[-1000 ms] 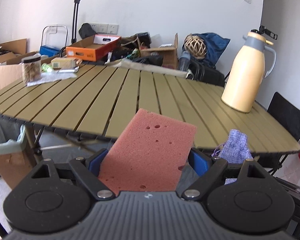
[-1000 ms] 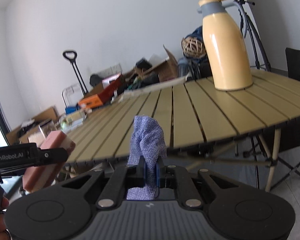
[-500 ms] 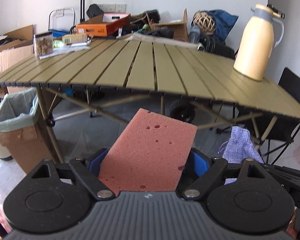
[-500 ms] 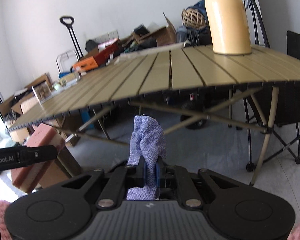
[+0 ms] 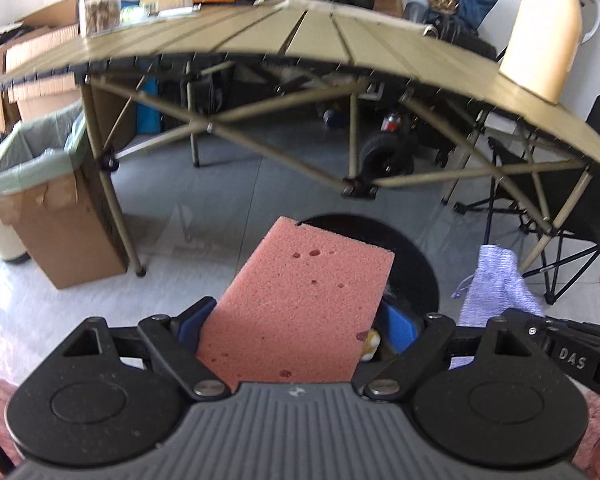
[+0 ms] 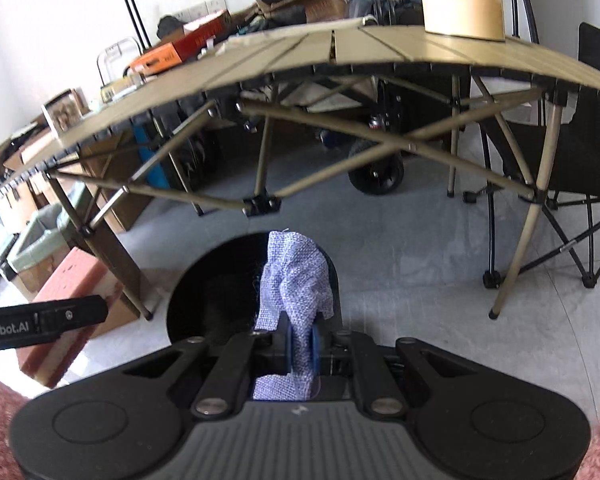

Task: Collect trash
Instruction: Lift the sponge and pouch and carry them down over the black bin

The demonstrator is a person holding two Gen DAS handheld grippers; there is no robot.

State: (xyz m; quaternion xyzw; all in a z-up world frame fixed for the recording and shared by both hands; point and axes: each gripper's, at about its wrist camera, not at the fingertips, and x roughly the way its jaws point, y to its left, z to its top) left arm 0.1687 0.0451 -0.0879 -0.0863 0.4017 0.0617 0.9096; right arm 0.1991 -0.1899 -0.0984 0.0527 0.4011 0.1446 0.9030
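Both grippers have dropped below the desk (image 5: 380,46) edge since a second ago, so I now look under its slats at the crossed legs. My left gripper (image 5: 300,320) stands wide, its blue pads clamped on the pink sponge (image 5: 304,304). My right gripper (image 6: 300,342) is pinched nearly closed on the lavender cloth pouch (image 6: 296,280). Under both sits a round black opening (image 6: 216,292); the lined cardboard bin (image 5: 48,200) stands off to the left.

Each gripper (image 5: 296,324) (image 6: 300,342) has a ribbed grey housing, black linkage arms with silver screws, blue finger pads (image 5: 194,322) and white "GenRobot.AI" side lettering.
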